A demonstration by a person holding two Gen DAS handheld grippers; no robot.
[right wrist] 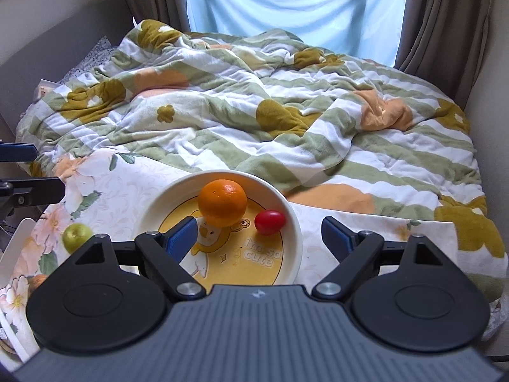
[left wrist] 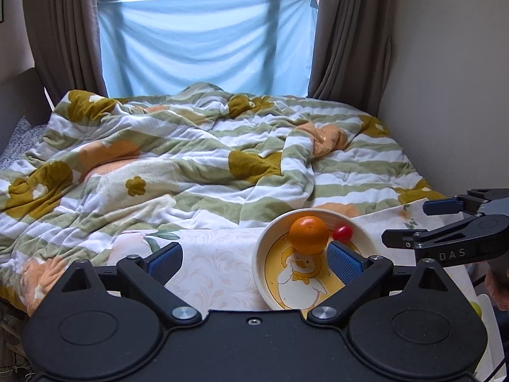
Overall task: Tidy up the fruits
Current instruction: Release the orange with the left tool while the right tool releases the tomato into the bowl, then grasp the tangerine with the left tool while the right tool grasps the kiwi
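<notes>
A cream bowl point(right wrist: 294, 222) with a yellow cartoon bottom holds an orange point(right wrist: 222, 203) and a small red tomato point(right wrist: 269, 222). The bowl point(left wrist: 259, 248), the orange point(left wrist: 308, 235) and the tomato point(left wrist: 342, 233) also show in the left wrist view. A green fruit point(right wrist: 76, 237) lies on the floral cloth left of the bowl. My left gripper point(left wrist: 256, 261) is open and empty, hovering just left of the bowl. My right gripper point(right wrist: 259, 238) is open and empty, low over the bowl's near side; it also shows at the right in the left wrist view point(left wrist: 413, 222).
The bowl stands on a floral cloth point(right wrist: 108, 187) at the foot of a bed with a rumpled striped blanket point(right wrist: 254, 102). A white tray edge point(right wrist: 16, 248) lies at the left. Curtains and a blue sheet hang behind; a wall runs along the right.
</notes>
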